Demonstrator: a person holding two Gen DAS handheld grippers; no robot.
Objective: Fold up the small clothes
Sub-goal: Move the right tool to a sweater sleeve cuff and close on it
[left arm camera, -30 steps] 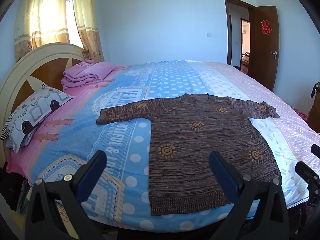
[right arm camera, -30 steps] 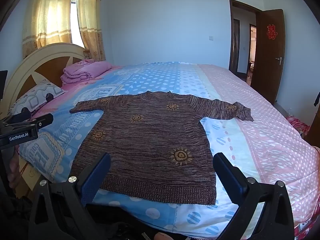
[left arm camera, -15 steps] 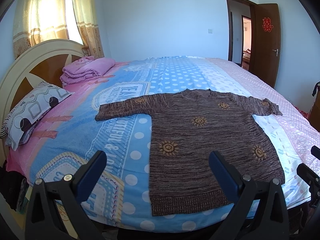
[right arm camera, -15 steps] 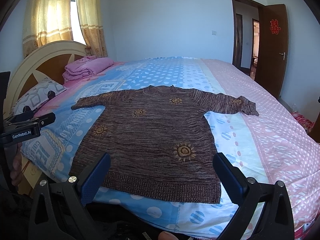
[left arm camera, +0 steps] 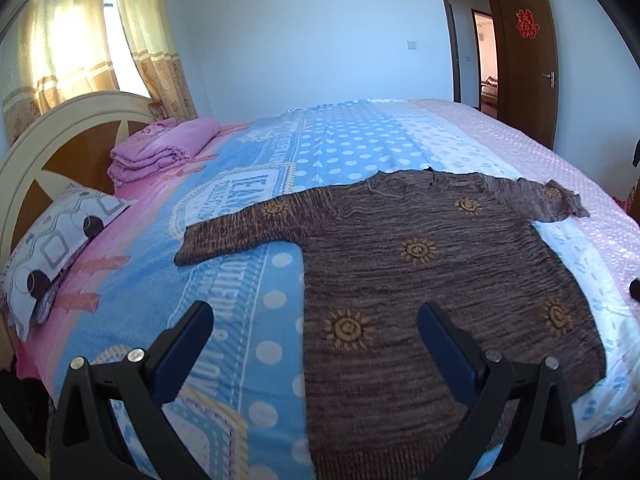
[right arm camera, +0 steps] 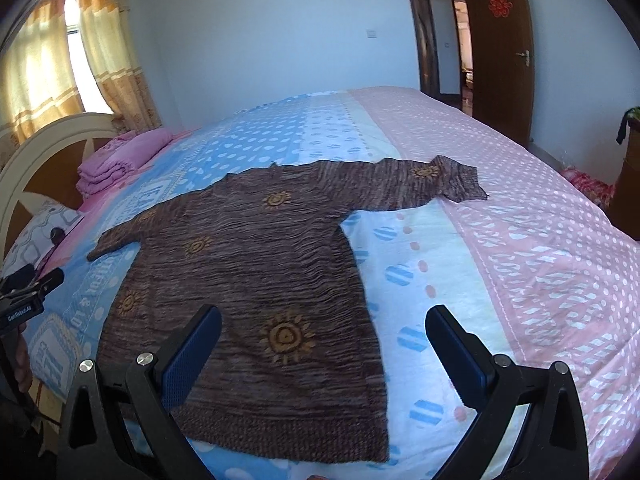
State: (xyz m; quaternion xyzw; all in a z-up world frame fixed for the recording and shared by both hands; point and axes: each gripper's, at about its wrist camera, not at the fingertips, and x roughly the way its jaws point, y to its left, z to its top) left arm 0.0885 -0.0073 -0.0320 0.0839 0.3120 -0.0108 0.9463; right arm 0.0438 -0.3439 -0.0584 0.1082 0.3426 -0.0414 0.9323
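Observation:
A brown knit sweater [left arm camera: 420, 280] with orange sun motifs lies flat on the bed, both sleeves spread out and its hem toward me. In the right wrist view the same sweater [right arm camera: 248, 280] fills the middle. My left gripper [left arm camera: 314, 320] hovers open above the sweater's lower left side and the blue bedspread beside it. Over the sweater's lower right part and hem, my right gripper [right arm camera: 324, 322] is open too. Neither holds anything. The left gripper's body [right arm camera: 24, 300] shows at the left edge of the right wrist view.
The bed [left arm camera: 260, 320] carries a blue, white and pink dotted bedspread. Folded pink bedding [left arm camera: 160, 152] and a patterned pillow [left arm camera: 52, 248] lie by the cream headboard [left arm camera: 60, 128]. A brown door [right arm camera: 500, 48] stands open at the back right.
Both grippers have moved forward and closer over the bed, so the sweater looks larger. The right gripper has also shifted right. The sweater has not moved.

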